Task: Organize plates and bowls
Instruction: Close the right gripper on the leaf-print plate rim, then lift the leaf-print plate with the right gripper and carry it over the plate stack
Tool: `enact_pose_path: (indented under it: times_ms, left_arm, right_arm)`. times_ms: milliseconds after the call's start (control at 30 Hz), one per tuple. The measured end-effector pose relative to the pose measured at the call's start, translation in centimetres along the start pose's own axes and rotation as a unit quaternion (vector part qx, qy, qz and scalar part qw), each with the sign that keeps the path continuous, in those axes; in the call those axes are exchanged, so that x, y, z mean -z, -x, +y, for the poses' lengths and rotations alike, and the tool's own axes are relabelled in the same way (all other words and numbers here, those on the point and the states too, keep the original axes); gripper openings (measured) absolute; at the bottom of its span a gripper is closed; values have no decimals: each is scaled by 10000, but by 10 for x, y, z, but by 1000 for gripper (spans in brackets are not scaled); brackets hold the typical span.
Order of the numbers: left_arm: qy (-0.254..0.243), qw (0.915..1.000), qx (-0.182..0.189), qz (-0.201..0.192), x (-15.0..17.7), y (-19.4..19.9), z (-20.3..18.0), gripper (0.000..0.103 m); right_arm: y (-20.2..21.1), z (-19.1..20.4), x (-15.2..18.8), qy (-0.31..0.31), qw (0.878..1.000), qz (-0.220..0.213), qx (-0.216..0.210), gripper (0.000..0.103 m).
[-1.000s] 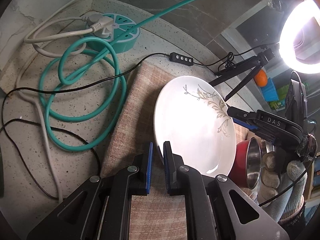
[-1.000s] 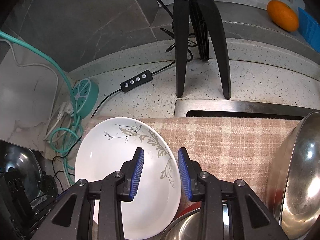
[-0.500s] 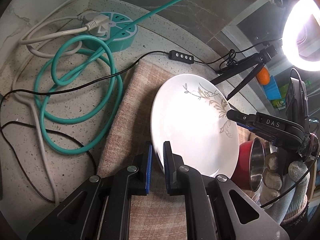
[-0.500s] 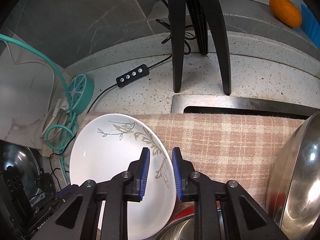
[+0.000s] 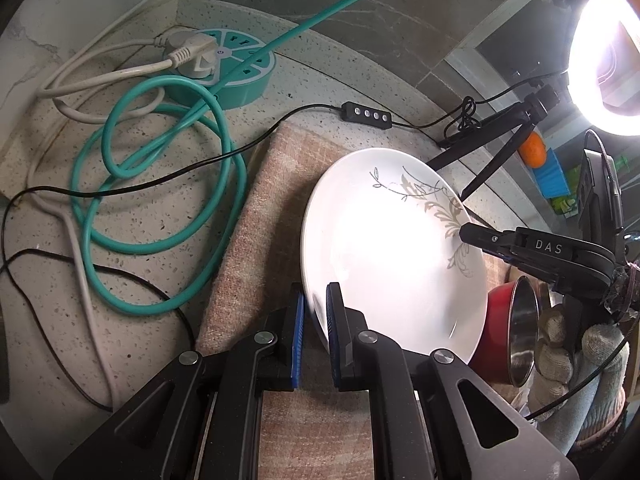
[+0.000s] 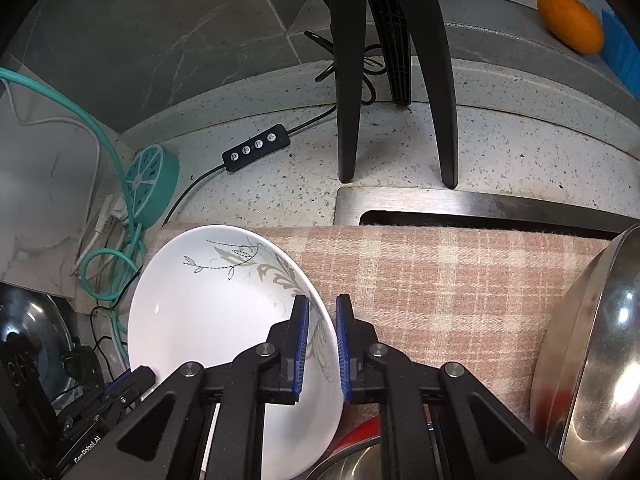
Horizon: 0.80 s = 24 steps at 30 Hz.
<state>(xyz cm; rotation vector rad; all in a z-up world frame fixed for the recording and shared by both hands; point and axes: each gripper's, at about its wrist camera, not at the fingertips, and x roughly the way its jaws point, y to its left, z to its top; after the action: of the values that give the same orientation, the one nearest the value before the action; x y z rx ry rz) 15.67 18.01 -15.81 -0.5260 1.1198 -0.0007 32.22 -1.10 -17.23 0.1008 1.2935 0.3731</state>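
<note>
My two tongs, left (image 5: 315, 312) and right (image 6: 321, 322), each pinch one white floral plate (image 5: 384, 248); red bowl (image 5: 505, 332) half hidden.

Both wrist views sit close, looking down along their fingers. Left faces right across the white plate (image 5: 392, 248); right faces the back wall. Shared: plate, plaid cloth (image 6: 440, 280), tripod (image 6: 392, 60).

Glossy white plate (image 5: 392, 252), woven matt cloth (image 6: 440, 276), shiny metal bowl (image 6: 600, 360).
</note>
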Motion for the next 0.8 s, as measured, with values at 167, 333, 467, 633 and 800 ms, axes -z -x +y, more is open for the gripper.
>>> enact_pose_path:
  times_ms: [167, 333, 467, 633, 800]
  left_arm:
    - [27, 10000, -49, -21, 1, 3, 4, 9]
    - [58, 9999, -85, -62, 3, 10, 8, 9]
    - [74, 9998, -117, -116, 4, 16, 10, 9]
    - [97, 9997, -154, -150, 5, 23, 13, 9]
    - [159, 9996, -142, -178, 6, 29, 13, 9]
  right_arm:
    - [2, 1, 1, 5, 10000, 31, -66, 11]
    - [5, 3, 4, 12, 9999, 12, -117, 11]
    - [6, 5, 6, 40, 9999, -9, -160, 10]
    - [5, 8, 8, 58, 9998, -20, -172, 10]
    - [8, 12, 9, 101, 9997, -39, -224, 10]
